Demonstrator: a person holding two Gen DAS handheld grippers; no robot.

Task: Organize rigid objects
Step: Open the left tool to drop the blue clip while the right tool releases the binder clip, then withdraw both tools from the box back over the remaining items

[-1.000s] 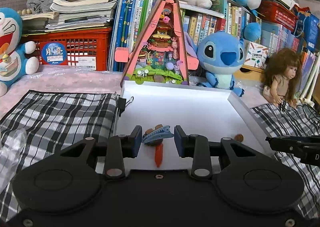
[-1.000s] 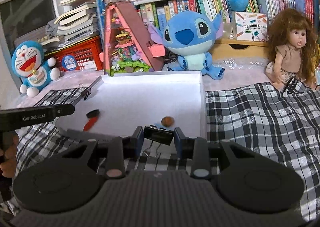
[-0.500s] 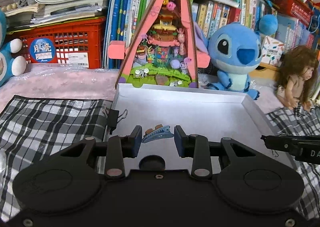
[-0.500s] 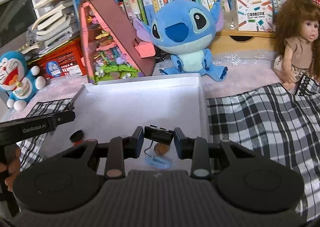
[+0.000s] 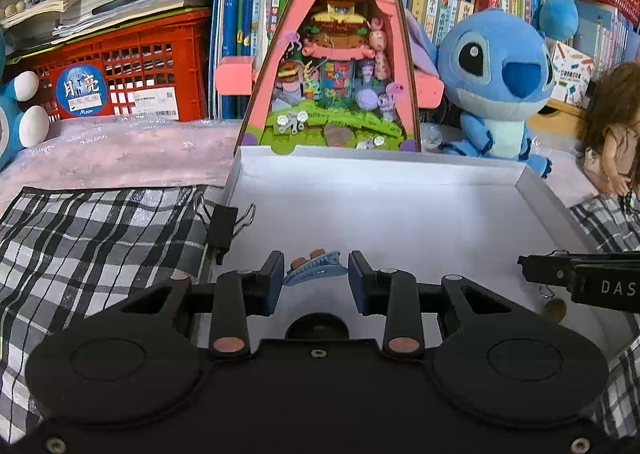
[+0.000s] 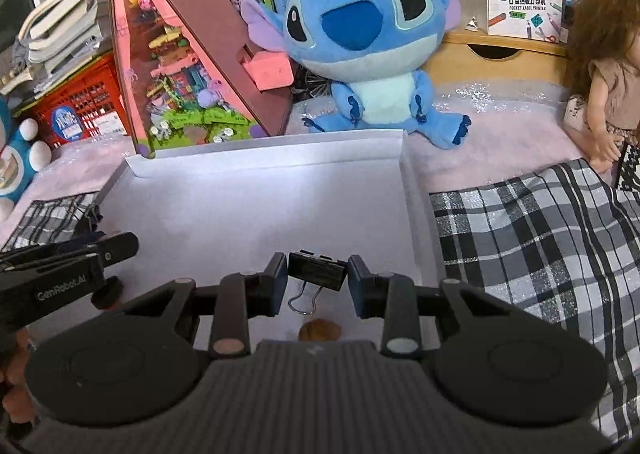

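My left gripper [image 5: 316,278] is shut on a blue hair clip [image 5: 320,271] and holds it low over the near part of the white tray [image 5: 360,158]. My right gripper [image 6: 318,274] is shut on a black binder clip [image 6: 318,269], its wire handle hanging down, over the tray's [image 6: 280,152] near right part. A brown nut [image 6: 320,330] lies on the tray floor just under that gripper. A black round piece [image 5: 316,328] lies on the tray below the left gripper's body. Each gripper shows at the edge of the other's view.
Another black binder clip [image 5: 222,226] sits on the tray's left rim. Checked cloth [image 6: 540,246] lies on both sides of the tray. Behind it stand a pink triangular model house [image 5: 340,74], a blue plush [image 6: 372,46], a doll [image 6: 608,74], a red crate [image 5: 132,70] and books.
Both grippers have moved forward and down over the tray, each keeping its clip. The orange-handled piece has slid under the left gripper's body; the nut now lies under the right gripper.
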